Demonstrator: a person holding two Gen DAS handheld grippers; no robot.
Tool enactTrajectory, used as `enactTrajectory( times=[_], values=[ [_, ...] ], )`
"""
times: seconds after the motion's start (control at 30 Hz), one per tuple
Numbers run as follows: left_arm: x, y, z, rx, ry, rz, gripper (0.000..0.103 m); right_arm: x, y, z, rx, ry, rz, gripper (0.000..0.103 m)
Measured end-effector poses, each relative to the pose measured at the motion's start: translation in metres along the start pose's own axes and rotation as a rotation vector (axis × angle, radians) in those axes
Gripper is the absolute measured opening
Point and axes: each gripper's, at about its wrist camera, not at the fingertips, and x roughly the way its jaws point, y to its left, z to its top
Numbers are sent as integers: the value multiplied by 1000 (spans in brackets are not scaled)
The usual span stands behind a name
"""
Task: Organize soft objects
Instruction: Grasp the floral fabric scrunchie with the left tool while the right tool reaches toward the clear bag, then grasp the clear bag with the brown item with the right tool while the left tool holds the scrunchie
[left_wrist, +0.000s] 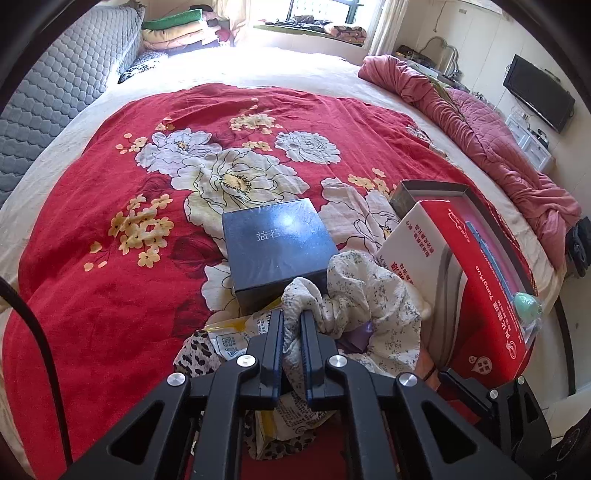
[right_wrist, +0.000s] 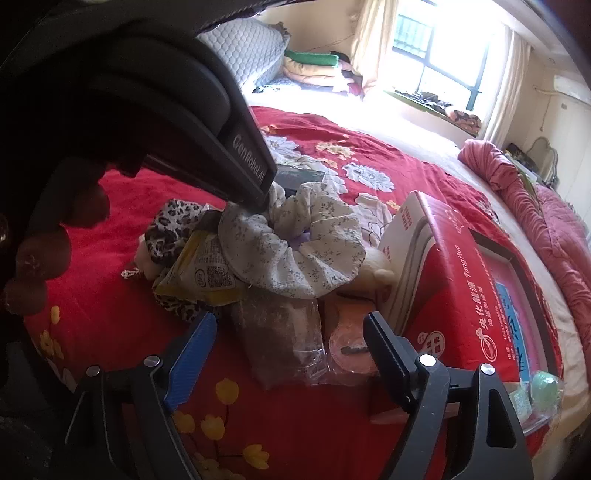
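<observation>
A white scrunchie with small grey flowers lies on a heap of small things on the red flowered bedspread. My left gripper is shut on a fold of its fabric, which bunches up between the two black fingers. In the right wrist view the same scrunchie shows, with the left gripper coming down on its far edge. My right gripper stands open low over the bedspread. A brown wrapped packet and a pinkish tape roll lie between its fingers, untouched.
Under the scrunchie lie a leopard-print cloth and a yellow packet. A navy box stands just beyond. A red carton stands to the right, with a pale green ball by it. A pink quilt lies along the bed's right edge.
</observation>
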Motion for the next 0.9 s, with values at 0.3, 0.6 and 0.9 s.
enactTrajectory(
  times=[0.3, 0.6, 0.9],
  values=[
    [-13, 10, -7, -26, -23, -59, 6, 15, 16, 0, -103, 41, -62, 84],
    [-29, 26, -13, -61, -53, -82, 6, 26, 23, -4, -119, 65, -13, 56],
    [-49, 35, -16, -96, -92, -69, 6, 1, -18, 8, -7, -77, 49, 51]
  ],
)
